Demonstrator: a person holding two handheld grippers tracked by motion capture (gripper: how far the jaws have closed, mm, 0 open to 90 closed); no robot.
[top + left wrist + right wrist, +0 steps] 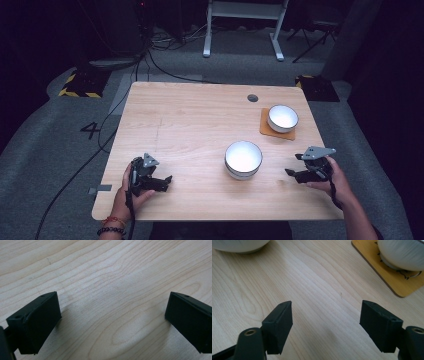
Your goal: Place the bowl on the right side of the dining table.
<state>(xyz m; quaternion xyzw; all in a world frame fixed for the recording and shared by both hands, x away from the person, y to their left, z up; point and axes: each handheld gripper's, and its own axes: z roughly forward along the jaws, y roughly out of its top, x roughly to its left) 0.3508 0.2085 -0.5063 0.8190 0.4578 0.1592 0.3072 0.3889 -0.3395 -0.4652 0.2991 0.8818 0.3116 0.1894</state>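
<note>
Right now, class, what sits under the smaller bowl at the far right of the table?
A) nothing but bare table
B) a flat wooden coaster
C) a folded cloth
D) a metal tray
B: the smaller bowl rests on a flat wooden coaster, whose corner shows beneath it.

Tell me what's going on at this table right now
A person sits at a wooden table with a gripper in each hand. The left gripper and right gripper both rest near the front edge, jaws open and holding nothing. Two white bowls are untouched: the larger bowl sits on the bare wood between the grippers, and the smaller bowl sits farther back on a square coaster.
</note>
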